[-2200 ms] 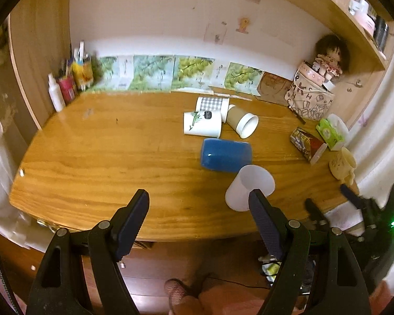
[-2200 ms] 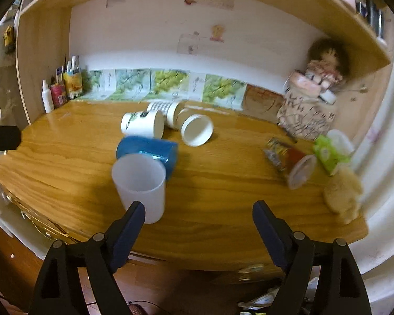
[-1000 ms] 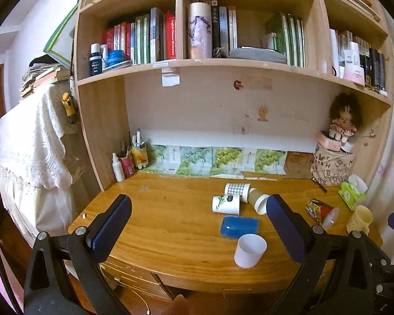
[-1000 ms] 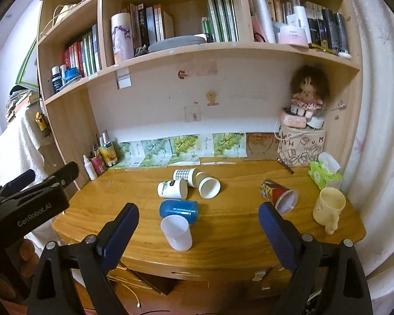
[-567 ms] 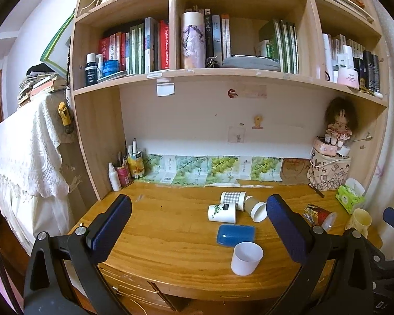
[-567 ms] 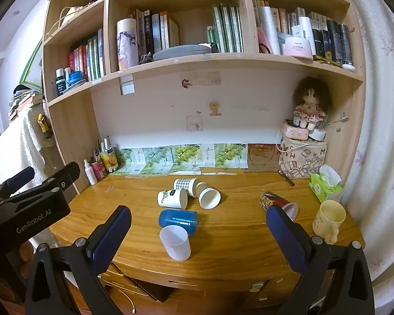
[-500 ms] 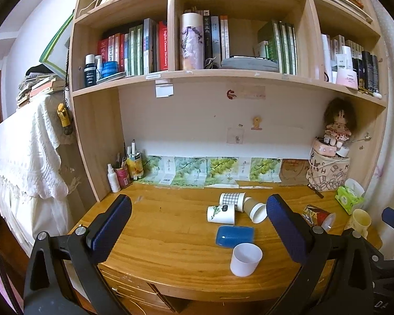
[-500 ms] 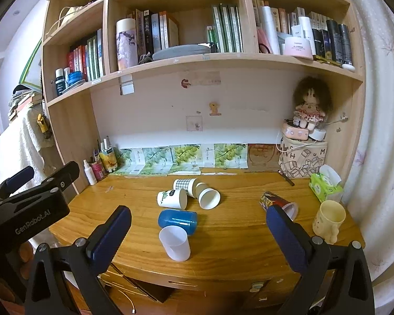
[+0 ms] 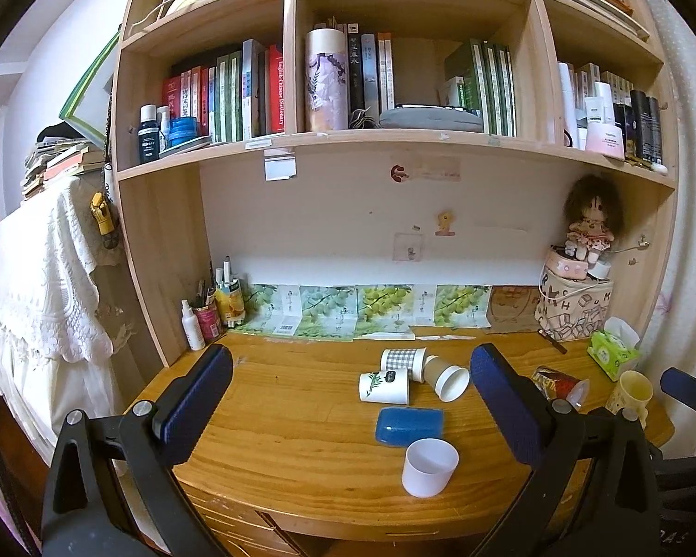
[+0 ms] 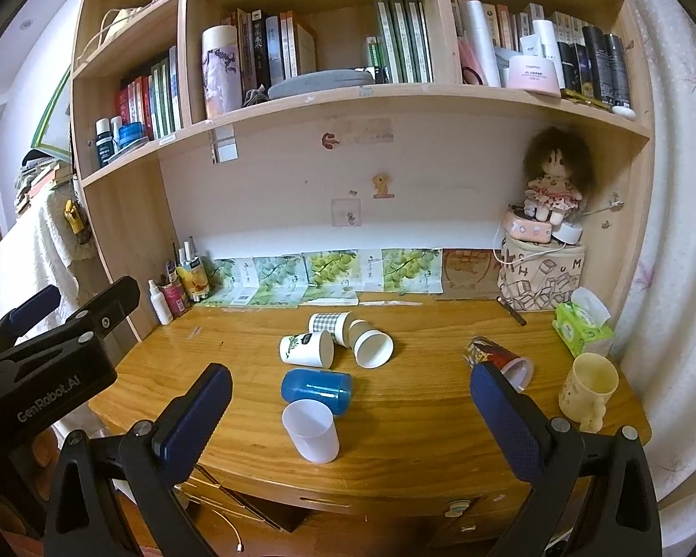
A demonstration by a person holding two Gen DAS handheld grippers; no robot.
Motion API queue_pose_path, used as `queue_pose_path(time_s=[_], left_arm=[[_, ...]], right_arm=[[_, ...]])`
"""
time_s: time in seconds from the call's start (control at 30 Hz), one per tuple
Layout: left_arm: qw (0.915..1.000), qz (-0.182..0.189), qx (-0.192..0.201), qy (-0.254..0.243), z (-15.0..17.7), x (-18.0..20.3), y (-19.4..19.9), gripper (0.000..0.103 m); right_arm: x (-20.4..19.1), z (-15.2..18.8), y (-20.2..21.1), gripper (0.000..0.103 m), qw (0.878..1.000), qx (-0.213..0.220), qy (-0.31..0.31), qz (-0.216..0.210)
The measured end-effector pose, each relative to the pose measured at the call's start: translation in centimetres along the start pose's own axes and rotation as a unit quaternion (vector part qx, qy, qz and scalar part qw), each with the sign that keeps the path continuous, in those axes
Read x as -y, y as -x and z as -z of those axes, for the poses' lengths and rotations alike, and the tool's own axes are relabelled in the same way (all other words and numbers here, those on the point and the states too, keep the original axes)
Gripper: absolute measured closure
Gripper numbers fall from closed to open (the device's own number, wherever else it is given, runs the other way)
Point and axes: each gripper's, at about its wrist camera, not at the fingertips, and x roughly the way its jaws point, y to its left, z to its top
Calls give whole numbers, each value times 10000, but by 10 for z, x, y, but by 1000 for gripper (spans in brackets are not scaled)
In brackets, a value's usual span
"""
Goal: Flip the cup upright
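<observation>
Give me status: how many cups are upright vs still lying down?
Done: the white plastic cup stands upright at the desk's front edge. In hand: nothing; both grippers, left and right, have open, empty jaws, held back from the desk. Left: blue cup, leaf-print cup, checkered cup, tan cup and red patterned cup lie sideways.

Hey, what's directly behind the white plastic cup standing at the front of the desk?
The blue cup lies on its side right behind the white plastic cup. The white cup's rim covers the blue cup's lower edge, so contact is unclear.
</observation>
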Motion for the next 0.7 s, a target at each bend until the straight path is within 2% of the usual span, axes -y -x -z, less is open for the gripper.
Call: queue_pose_path(time_s=[0.7], left_arm=[[9999, 33, -121, 8, 4, 6, -6, 0]], right_arm=[[3, 2, -9, 0, 9997, -234, -38, -69]])
